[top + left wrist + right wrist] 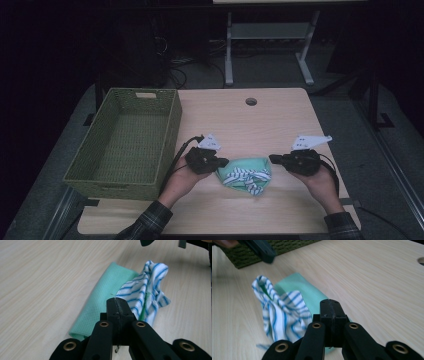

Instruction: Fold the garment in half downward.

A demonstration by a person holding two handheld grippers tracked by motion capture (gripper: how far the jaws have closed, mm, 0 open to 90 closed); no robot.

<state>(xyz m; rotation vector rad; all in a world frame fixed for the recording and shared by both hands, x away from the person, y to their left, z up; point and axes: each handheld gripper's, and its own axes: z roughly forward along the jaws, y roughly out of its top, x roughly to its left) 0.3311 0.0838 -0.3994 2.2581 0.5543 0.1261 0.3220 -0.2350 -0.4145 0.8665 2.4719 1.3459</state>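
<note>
A folded green cloth [250, 163] lies on the wooden table near the front, and a crumpled blue-and-white striped cloth [248, 179] rests on its near half. My left gripper [225, 161] sits at the green cloth's left end, jaws pressed together with nothing between them. My right gripper [272, 158] hovers at the cloth's right end, also shut and empty. In the left gripper view the closed tips [117, 302] stand over the green cloth [100, 300] beside the striped cloth [147, 287]. In the right gripper view the closed tips [330, 303] stand over the green cloth [304, 290], with the striped cloth [279, 312] to their left.
A green woven basket [110, 186], empty, stands along the table's left side, close to my left hand. A round cable hole [251, 101] sits near the table's far edge. Bare wood stretches behind the cloths. Desk legs and cables stand on the floor beyond.
</note>
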